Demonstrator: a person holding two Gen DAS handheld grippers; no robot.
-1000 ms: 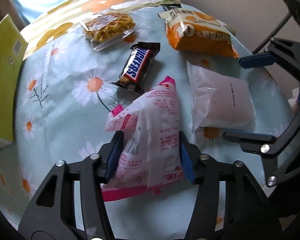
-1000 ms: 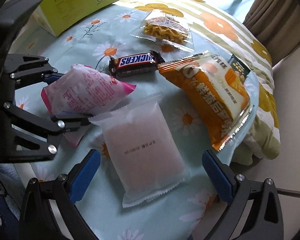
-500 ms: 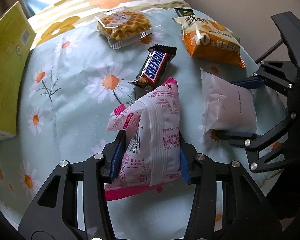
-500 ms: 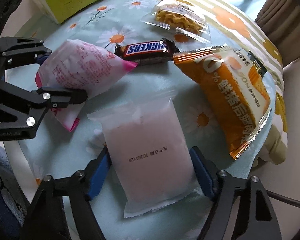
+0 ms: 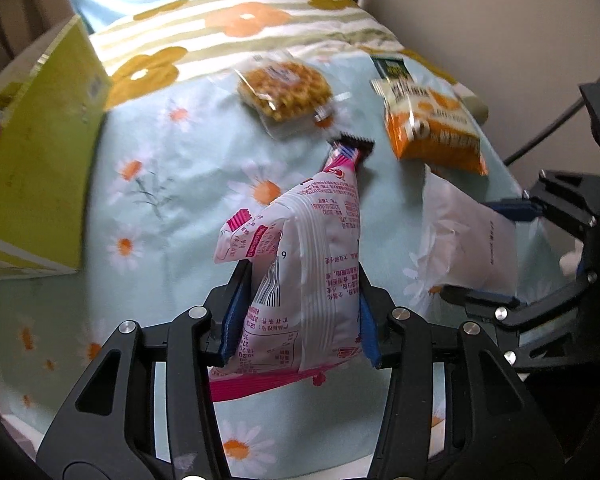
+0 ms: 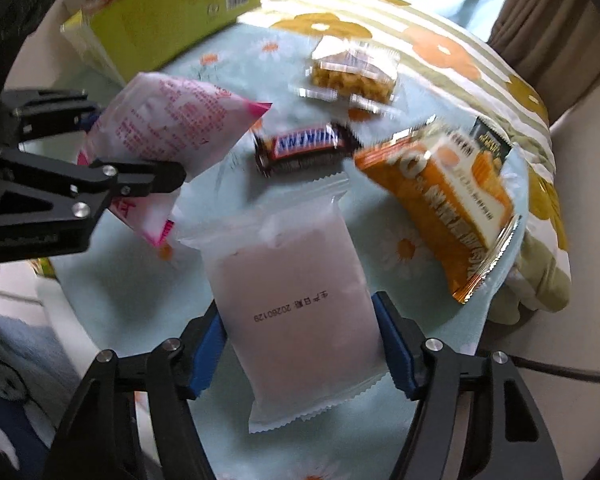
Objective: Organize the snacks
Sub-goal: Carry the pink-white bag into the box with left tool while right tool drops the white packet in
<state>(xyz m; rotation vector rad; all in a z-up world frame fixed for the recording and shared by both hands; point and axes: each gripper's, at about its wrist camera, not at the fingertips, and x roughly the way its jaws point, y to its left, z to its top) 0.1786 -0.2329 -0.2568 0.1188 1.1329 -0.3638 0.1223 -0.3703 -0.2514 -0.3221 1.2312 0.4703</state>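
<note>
My left gripper (image 5: 298, 312) is shut on a pink and white snack bag (image 5: 312, 264) and holds it lifted above the floral tablecloth (image 5: 172, 216); the bag also shows in the right wrist view (image 6: 168, 128). My right gripper (image 6: 300, 344) is shut on a plain white packet (image 6: 296, 304), raised off the cloth; it also shows in the left wrist view (image 5: 468, 236). A Snickers bar (image 6: 304, 146), a waffle pack (image 5: 284, 94) and an orange snack bag (image 6: 444, 200) lie on the cloth.
A yellow-green open box (image 5: 36, 152) stands at the left, also in the right wrist view (image 6: 168, 12). A striped flowered cushion (image 5: 236, 28) lies at the back. The table's edge drops off at the right near a wall.
Both grippers closed on their packets and lifted them off the cloth. The pink bag and the white packet now hang higher, and the view has pulled back from the table.
</note>
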